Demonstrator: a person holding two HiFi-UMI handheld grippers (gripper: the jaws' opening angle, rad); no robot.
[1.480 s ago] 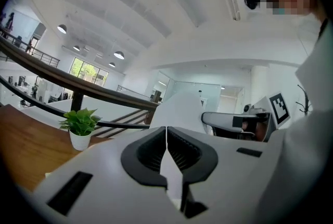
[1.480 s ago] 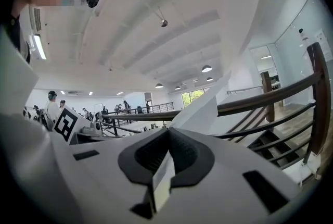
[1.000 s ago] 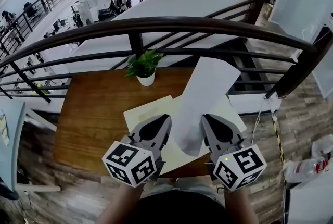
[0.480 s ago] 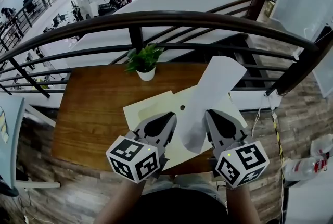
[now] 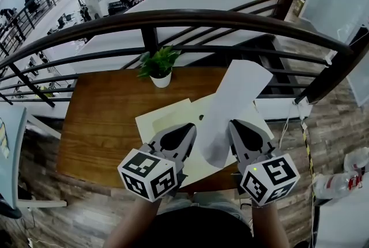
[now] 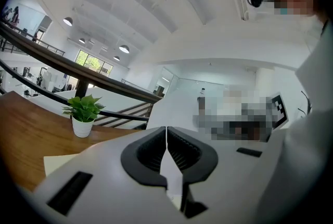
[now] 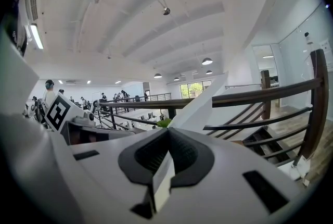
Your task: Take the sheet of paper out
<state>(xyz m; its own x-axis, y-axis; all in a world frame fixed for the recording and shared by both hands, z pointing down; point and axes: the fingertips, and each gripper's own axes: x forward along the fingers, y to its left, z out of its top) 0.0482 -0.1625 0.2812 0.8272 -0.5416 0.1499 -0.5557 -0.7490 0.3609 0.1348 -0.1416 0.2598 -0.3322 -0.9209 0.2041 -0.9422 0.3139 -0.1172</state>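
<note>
Paper [image 5: 236, 91] clamped in right gripper [image 5: 235, 125], raised over table [image 5: 104, 120]; left gripper [image 5: 186, 128] pinches what looks like envelope [image 5: 157, 120].

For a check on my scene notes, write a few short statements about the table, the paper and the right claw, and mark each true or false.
1. A potted plant stands on the wooden table. True.
2. The sheet of paper lies flat on the table. False: it is lifted and slants up toward the railing.
3. The right claw is open and empty. False: it is shut on the lower part of the sheet.
4. A cream envelope lies near the table's front edge. True.
5. The plant's pot is black. False: it is white.
</note>
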